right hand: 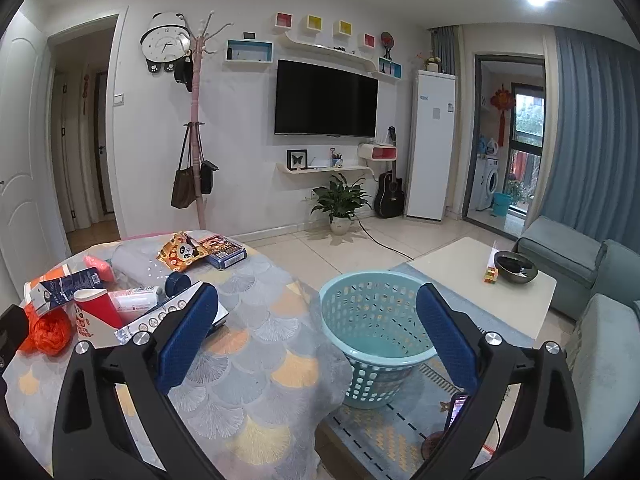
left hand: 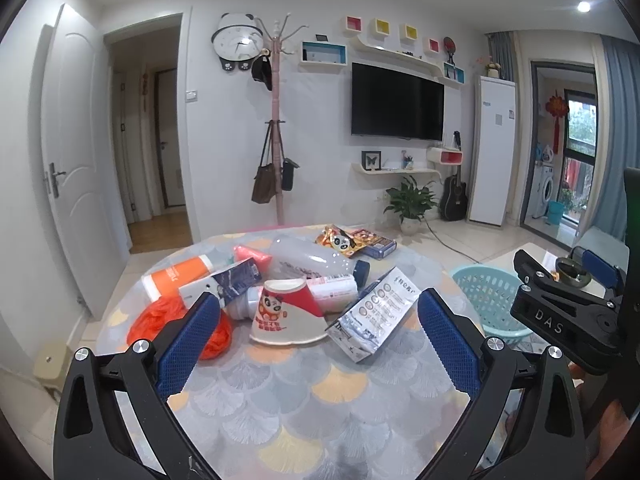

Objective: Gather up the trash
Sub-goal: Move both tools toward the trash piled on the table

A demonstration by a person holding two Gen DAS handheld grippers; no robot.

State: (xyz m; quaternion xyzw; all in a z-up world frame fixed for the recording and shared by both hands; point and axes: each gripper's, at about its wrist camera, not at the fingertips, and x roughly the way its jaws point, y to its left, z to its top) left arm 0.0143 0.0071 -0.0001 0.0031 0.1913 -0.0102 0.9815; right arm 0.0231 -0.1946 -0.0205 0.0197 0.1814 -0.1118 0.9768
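Both tools were spread wide with nothing in them. The left tool (left hand: 316,332) hung over the bench (left hand: 320,400), pointed at the trash pile: a tipped red paper cup (left hand: 286,312) in the middle, a crumpled silver carton (left hand: 370,316) just right of it, an orange bag (left hand: 160,320) to its left. The right tool (right hand: 316,330) hovered beside the bench edge, above the teal basket (right hand: 374,332) on the floor.
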